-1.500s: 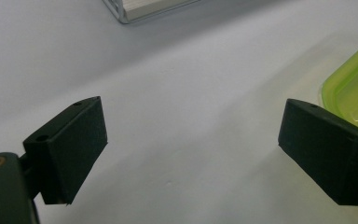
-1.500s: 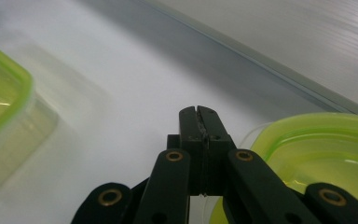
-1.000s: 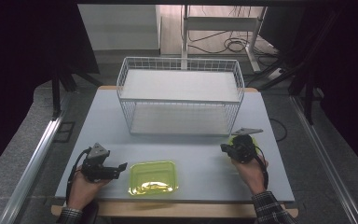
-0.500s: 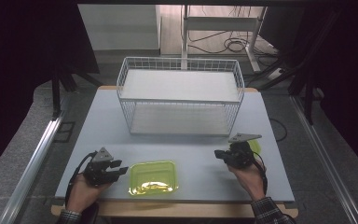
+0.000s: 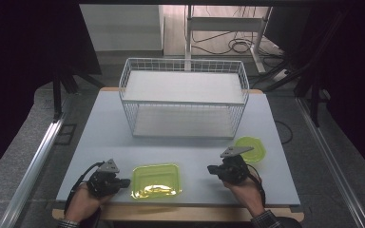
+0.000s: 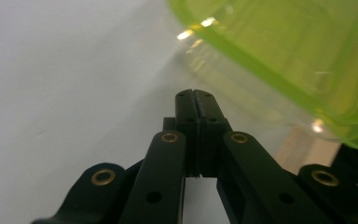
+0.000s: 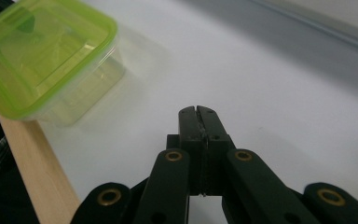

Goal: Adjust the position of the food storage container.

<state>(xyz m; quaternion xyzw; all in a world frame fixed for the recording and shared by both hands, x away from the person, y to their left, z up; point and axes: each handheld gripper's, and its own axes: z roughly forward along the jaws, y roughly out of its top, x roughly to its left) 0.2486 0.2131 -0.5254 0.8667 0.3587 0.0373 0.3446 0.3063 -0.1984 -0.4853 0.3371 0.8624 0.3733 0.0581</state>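
The box is a clear, rounded-square container with a lime-green lid shut on it. It stands upright and flat on the table at about six o'clock, close to the near edge, slightly left of centre.

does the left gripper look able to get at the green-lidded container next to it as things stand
Probably yes. The left gripper sits just beside the container with only bare table between them, nothing in the way. Its jaws have just closed with nothing between them, so they would need to open first.
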